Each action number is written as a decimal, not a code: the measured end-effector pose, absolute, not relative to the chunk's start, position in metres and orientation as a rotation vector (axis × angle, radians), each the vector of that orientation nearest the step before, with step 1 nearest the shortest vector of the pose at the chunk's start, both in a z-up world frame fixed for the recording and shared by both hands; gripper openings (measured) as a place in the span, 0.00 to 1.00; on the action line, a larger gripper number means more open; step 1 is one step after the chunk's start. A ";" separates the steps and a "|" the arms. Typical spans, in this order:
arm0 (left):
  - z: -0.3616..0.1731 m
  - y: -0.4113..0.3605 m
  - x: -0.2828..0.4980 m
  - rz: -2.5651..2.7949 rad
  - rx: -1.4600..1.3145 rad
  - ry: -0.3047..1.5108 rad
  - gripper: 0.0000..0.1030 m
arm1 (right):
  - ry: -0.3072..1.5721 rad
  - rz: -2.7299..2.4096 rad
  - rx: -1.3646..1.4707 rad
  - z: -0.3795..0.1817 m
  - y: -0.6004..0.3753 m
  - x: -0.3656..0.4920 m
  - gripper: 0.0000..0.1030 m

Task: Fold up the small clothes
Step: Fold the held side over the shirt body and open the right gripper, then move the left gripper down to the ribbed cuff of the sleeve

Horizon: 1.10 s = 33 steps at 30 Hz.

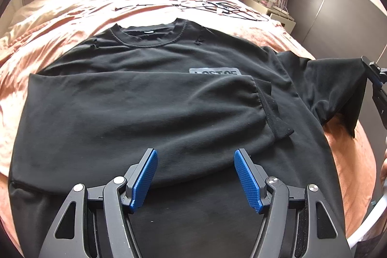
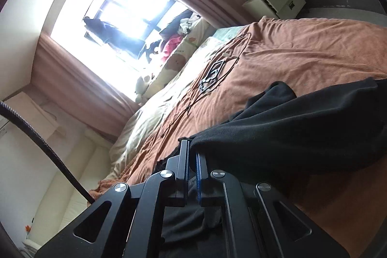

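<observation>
Black sweatshirt (image 1: pixel 135 59) lies flat on the bed (image 1: pixel 60 11), collar away from me. One sleeve (image 1: pixel 145 110) is folded across the chest, cuff just below the grey logo patch (image 1: pixel 214 71). My left gripper (image 1: pixel 196 175) hovers over the hem, jaws wide, holding nothing. My right gripper (image 2: pixel 191 161) is clamped on the other sleeve (image 2: pixel 302 127), lifted off the orange bedding.

The left gripper (image 1: pixel 196 178) is a matte black linkage frame with triangular cut-outs in its outer arms and round silver screws at the pivots. Its two fingers (image 1: pixel 145 179) carry blue pads with a fine cross-hatched texture. The right gripper (image 2: pixel 192 161) has the same black frame, silver screws and thin blue-edged pads; a black braided cable (image 2: pixel 46 146) curves beside it.
</observation>
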<state>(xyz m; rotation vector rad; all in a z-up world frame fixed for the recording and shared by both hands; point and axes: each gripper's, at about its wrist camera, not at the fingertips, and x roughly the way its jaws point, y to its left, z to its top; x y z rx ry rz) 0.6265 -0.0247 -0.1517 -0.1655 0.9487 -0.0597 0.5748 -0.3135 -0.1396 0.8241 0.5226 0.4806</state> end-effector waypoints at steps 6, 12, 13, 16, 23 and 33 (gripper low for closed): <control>-0.151 -0.011 0.620 -0.048 -0.175 0.948 0.66 | 0.577 0.559 0.779 -0.145 -0.280 0.599 0.02; -0.150 0.001 0.613 -0.043 -0.196 0.948 0.66 | 0.680 0.591 0.708 -0.161 -0.249 0.626 0.02; -0.149 0.002 0.613 -0.040 -0.195 0.948 0.66 | 0.697 0.595 0.697 -0.163 -0.245 0.627 0.02; -0.147 0.007 0.609 -0.035 -0.197 0.946 0.66 | 0.759 0.599 0.660 -0.172 -0.233 0.629 0.02; -0.142 0.017 0.600 -0.021 -0.210 0.940 0.66 | 0.869 0.606 0.597 -0.185 -0.219 0.636 0.02; -0.125 0.013 0.593 -0.034 -0.224 0.926 0.66 | 0.942 0.573 0.611 -0.158 -0.250 0.626 0.50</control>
